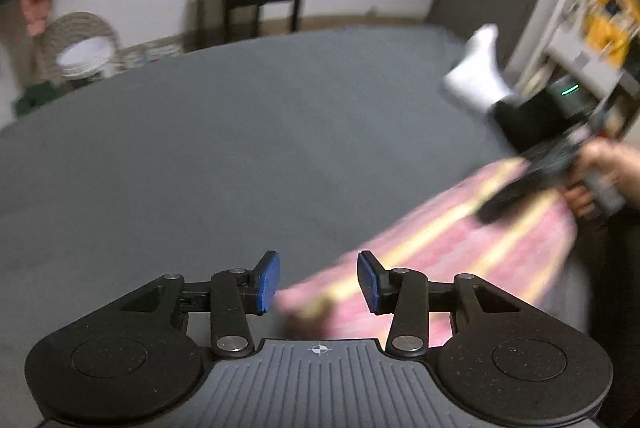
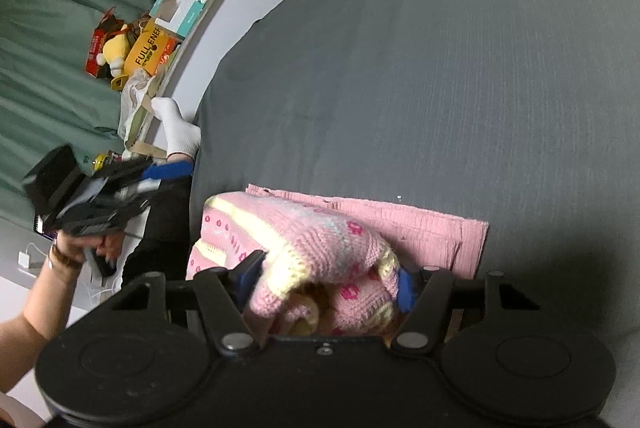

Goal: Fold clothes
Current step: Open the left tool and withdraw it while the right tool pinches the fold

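Grey bed surface (image 1: 240, 132) fills view. Pink knitted garment (image 1: 460, 252) lies at near-right edge, long axis from left gripper (image 1: 318, 282) diagonally up-right. Right gripper (image 2: 328, 282) nearer, clamped on bunched knit. Left gripper spread wide, empty, garment corner between fingertips.

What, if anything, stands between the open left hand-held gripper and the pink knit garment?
Nothing visible does: the left hand-held gripper is open, and the pink knit garment already reaches between its blue pads.
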Motion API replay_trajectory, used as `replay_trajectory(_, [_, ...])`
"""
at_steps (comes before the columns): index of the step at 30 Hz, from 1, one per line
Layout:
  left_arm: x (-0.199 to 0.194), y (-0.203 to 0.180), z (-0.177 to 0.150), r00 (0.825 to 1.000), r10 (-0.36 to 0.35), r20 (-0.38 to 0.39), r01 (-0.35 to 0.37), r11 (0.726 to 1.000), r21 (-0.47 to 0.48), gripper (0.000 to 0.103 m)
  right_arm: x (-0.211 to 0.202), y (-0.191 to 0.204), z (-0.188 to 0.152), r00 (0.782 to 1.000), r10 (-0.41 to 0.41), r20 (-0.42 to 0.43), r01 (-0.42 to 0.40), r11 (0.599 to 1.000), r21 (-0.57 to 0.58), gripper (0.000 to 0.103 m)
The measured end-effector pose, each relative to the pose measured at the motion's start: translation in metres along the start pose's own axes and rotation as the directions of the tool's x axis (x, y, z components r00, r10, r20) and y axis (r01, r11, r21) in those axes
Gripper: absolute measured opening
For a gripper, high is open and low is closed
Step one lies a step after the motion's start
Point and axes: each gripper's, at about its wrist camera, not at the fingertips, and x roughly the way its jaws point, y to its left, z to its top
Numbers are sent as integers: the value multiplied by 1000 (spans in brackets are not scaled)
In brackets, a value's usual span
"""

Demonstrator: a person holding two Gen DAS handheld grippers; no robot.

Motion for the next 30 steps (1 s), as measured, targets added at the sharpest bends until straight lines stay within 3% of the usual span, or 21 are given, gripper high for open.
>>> replay_trajectory(2, [7,-16,-9,998,-67,3,67,998,-11,43,0,1,0,1000,2,6,-2,1000,-3,62])
replay_trajectory(3, [13,-25,-14,998,-61,-2,61,998,5,43,-1,0,-1,1000,2,10,-2,1000,-5,62])
replay_trajectory(8, [49,-56,-37,992,124,-38,-119,986,112,43,-3,1,-5,1000,-3,26,3,1000,-18,58])
replay_trajectory(11, [55,-49,-43,987,158,3,-158,985,64,43,-4,1,-7,1000,-11,24,12,1000,-24,57])
replay_trajectory(17, [50,-16,-41,992,118,37,-112,983,-145,42,-1,-2,-4,1000,-1,25,1,1000,-3,57])
replay_trajectory(27, [33,-34,-44,962,270,36,-268,961,-64,43,-25,5,-1,998,-35,54,36,999,-33,60])
replay_trajectory(30, [24,-47,-39,962,258,85,-249,963,-106,43,-30,8,-5,996,-46,76,49,998,-37,56])
